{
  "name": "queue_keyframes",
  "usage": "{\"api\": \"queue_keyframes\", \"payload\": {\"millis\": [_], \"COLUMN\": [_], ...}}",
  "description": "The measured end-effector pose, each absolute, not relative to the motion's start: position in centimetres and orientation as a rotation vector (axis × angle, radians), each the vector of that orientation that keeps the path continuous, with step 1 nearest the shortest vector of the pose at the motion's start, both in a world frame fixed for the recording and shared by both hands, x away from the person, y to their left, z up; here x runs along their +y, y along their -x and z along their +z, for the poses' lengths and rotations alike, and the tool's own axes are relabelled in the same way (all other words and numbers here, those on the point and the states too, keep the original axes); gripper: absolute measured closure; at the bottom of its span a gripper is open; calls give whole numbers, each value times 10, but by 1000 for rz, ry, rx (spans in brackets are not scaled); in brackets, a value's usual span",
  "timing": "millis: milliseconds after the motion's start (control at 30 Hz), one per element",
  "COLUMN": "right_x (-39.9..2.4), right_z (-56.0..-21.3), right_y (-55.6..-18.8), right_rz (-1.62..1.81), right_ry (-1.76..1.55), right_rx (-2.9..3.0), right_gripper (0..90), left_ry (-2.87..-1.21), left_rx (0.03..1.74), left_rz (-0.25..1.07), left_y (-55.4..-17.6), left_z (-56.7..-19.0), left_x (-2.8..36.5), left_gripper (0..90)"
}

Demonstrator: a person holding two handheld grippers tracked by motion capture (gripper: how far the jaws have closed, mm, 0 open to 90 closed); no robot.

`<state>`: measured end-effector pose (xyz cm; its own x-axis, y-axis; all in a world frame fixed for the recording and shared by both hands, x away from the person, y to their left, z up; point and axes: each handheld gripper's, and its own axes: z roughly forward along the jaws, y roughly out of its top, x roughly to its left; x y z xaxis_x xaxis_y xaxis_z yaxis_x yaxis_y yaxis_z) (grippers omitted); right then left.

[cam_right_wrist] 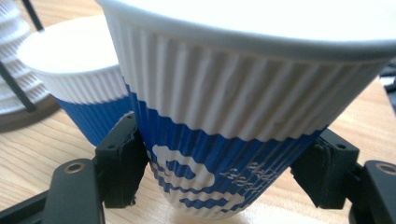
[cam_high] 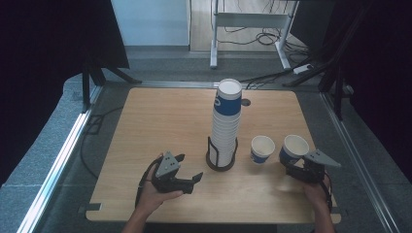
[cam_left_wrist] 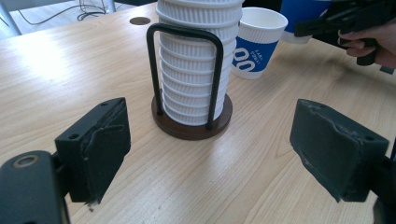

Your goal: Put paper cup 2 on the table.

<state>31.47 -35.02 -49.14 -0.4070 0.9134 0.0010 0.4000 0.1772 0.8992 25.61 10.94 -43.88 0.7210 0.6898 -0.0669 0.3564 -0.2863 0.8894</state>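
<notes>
Blue-and-white ribbed paper cup [cam_right_wrist: 233,135] filling my right gripper view, jaws of right gripper [cam_right_wrist: 229,172] pinching its lower wall; cup tilting slightly at table's right side, just beside second cup [cam_high: 262,148].

Risk, as I'm judging it: squeezing thin wall harder could be crushing it; setting it down tilted could be tipping it or knocking neighbour.

Left gripper [cam_left_wrist: 210,154] sitting empty, jaws well apart, aiming at cup stack [cam_left_wrist: 194,70] in wire holder [cam_left_wrist: 191,123], touching nothing.
</notes>
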Motion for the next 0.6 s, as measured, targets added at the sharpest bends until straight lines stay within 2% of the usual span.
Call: {"api": "queue_keyframes", "payload": {"millis": [600], "right_x": [-347], "right_z": [-511], "right_y": [-326], "right_rz": [1004], "right_ry": [-1282], "right_rx": [1989], "right_gripper": [259], "left_ry": [-1902], "left_rx": [806], "left_rz": [411], "left_y": [-255], "left_z": [-438], "left_x": [110], "left_gripper": [130]}}
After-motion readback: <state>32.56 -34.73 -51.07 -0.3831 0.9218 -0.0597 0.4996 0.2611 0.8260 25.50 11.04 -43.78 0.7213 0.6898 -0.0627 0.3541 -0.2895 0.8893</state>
